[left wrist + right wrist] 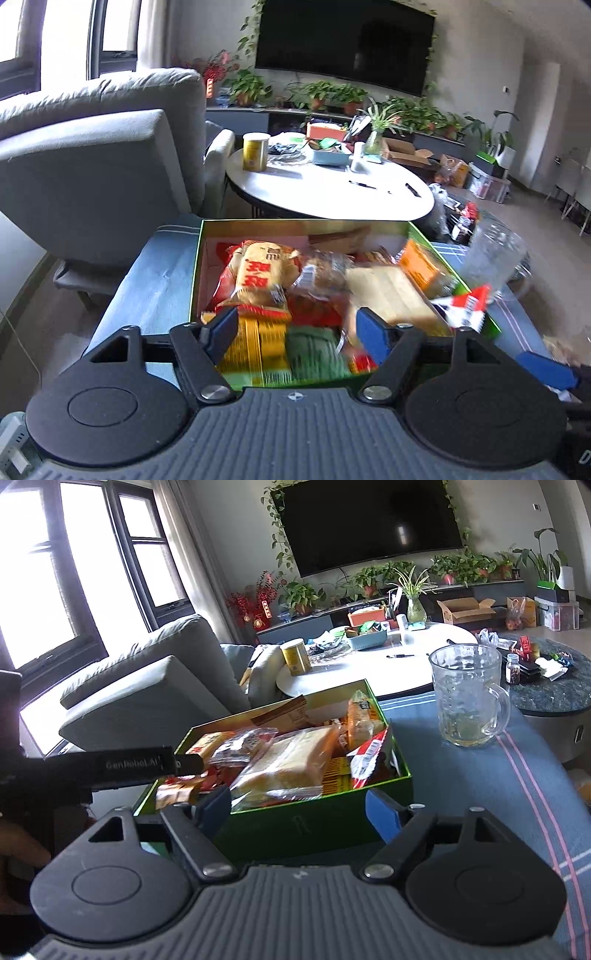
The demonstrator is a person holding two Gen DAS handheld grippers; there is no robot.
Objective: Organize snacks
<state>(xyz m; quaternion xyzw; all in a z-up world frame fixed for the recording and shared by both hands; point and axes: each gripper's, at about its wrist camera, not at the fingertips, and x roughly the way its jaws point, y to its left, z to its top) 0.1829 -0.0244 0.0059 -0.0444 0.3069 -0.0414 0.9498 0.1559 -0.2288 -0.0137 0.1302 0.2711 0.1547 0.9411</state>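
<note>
A green box (195, 273) (400, 779) full of snack packs stands on a blue cloth-covered table. In it lie a yellow pack with red characters (260, 275), a clear bag of pale bread (388, 295) (291, 760), a red and white pack (467, 308) (369, 760) leaning on the right wall, and a green pack (314, 350). My left gripper (295, 332) is open and empty above the box's near end. My right gripper (299, 812) is open and empty in front of the box's near wall. The left gripper's body (110, 766) shows at the left of the right wrist view.
A glass mug (469, 698) (491, 254) stands on the blue cloth (498, 775) right of the box. Behind are a white round table (332, 188) with a yellow can (255, 151), a grey sofa (99, 155), and a dark round table (554, 690).
</note>
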